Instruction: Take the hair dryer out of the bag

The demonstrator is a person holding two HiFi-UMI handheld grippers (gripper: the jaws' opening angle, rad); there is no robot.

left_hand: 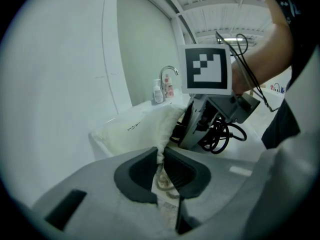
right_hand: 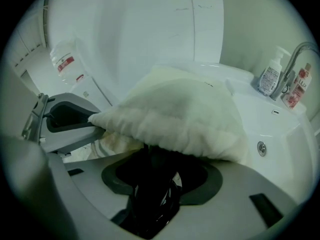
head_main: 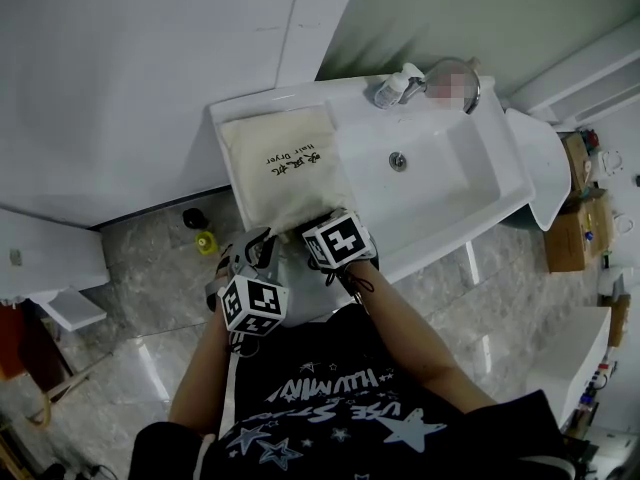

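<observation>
Cream cloth, the bag lies flat on the counter straight ahead of both grippers, with its mouth at their tips. The left gripper is pinched tight on a corner of that mouth, and the drawstring trails between its jaws. Just to its right, the right gripper is clamped on something black and glossy poking out from under the mouth. I take this to be the hair dryer; the rest of it is hidden inside the bag. The risk lies in the opening. If it is gathered narrow, the dryer's body could snag and drag the whole bag toward the counter's edge. The left hold is only a thin fold of fabric, so a hard pull could strip it loose.
</observation>
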